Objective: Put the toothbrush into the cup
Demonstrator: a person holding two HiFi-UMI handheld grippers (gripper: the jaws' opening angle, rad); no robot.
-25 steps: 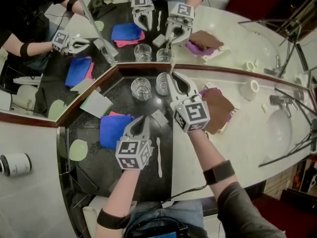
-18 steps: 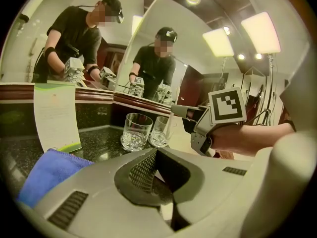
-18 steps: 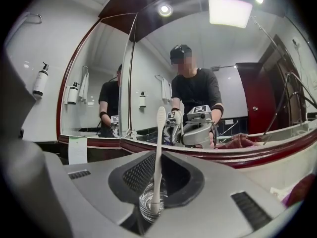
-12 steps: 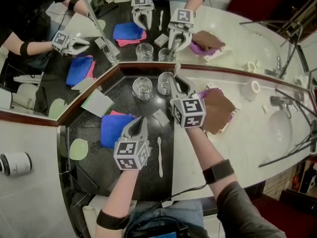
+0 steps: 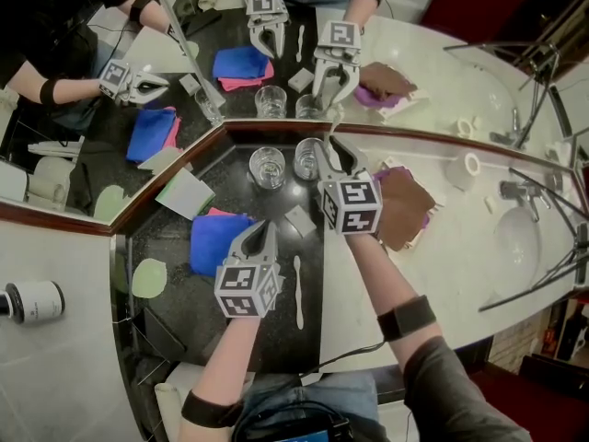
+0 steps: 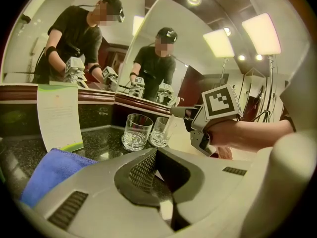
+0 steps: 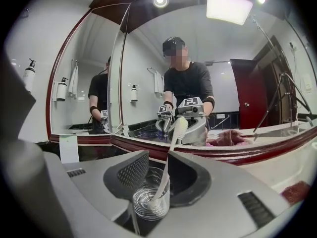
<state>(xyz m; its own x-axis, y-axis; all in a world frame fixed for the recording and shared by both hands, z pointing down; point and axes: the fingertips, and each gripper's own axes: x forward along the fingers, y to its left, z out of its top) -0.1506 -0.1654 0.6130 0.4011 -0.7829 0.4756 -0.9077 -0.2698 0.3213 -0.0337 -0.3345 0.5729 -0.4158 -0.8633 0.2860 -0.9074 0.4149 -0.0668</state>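
A white toothbrush leans in the right-hand glass cup, its head up against the mirror. My right gripper sits just over that cup. Its jaws have just been opening, and the handle stands between them with a gap on each side. In the left gripper view the cup shows under the right gripper. An empty second glass stands to its left. My left gripper hovers shut and empty over the black counter by a blue cloth.
Another white toothbrush lies on the black counter near the front. A small pale box, a green-edged card, a brown cloth and a green disc are nearby. A mirror backs the counter.
My right gripper has sunk toward the right cup and its jaws have spread, leaving the toothbrush leaning in the glass. My left gripper has stayed put.
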